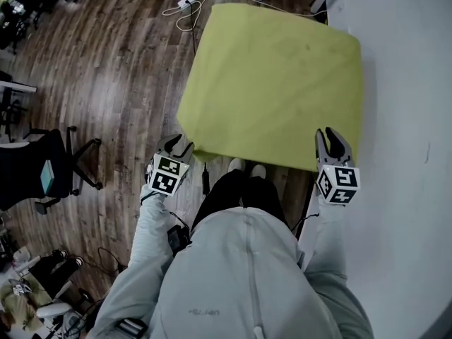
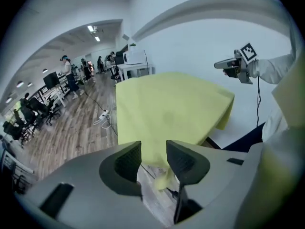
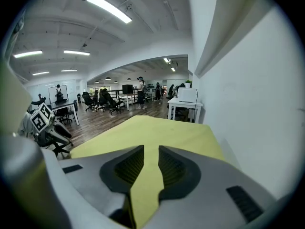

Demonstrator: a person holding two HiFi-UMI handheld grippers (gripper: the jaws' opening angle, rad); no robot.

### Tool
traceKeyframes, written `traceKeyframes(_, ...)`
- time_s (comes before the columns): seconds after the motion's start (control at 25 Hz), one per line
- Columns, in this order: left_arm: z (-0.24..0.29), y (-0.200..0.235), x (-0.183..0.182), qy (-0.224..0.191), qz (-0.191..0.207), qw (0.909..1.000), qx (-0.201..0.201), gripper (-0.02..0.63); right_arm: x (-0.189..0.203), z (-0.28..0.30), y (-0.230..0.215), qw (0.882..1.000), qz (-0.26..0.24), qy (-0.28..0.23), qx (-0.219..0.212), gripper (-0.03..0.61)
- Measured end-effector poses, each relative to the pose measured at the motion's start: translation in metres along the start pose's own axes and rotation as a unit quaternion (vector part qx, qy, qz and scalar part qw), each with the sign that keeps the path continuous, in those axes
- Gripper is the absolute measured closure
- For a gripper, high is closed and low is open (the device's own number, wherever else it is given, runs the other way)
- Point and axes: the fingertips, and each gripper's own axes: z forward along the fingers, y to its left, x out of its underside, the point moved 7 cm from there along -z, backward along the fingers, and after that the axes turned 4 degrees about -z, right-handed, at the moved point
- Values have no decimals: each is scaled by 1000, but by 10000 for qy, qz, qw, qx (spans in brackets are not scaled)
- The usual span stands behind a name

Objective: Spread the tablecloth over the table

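A yellow-green tablecloth (image 1: 275,83) lies spread over the table, which it hides entirely. My left gripper (image 1: 176,147) hovers at the cloth's near-left corner, its jaws apart. In the left gripper view the gripper (image 2: 153,159) shows a clear gap between its pads, and the cloth (image 2: 167,104) hangs loose beyond them with its corner drooping. My right gripper (image 1: 332,141) is at the near-right edge. In the right gripper view a fold of cloth (image 3: 152,132) runs down between the pads of that gripper (image 3: 150,163), which is shut on it.
A power strip (image 1: 189,1) with white cables lies on the wooden floor behind the table. A black office chair (image 1: 63,164) stands at the left. A white wall (image 1: 409,83) runs along the right side. The person's shoes (image 1: 244,164) are at the table's near edge.
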Motion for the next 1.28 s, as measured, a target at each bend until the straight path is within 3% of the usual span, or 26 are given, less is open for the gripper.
traceKeyframes(0.12, -9, -7, -42, -454, -9, 9990, -57, 434, -5, -12, -12, 9999, 10, -93, 102, 479)
traceKeyframes(0.4, -19, -38, -139, -1433, 390, 9889, -54, 448, -32, -39, -38, 9978, -182, -469, 433, 477)
traceKeyframes(0.56, -23, -63, -192, -2039, 548, 9774, 75, 459, -54, -52, -53, 9940, -387, -823, 602, 477)
traceKeyframes(0.8, -47, -102, -257, -2882, 395, 9561, 349, 468, -90, -77, -66, 9844, -693, -1429, 760, 479)
traceKeyframes(1.08, -86, -118, -283, -3559, 253, 9329, 487, 535, -114, -105, -67, 9753, -425, -2029, 768, 523)
traceKeyframes(1.28, -96, -127, -280, -3719, 140, 9267, 532, 580, -122, -113, -64, 9701, -411, -2284, 708, 546)
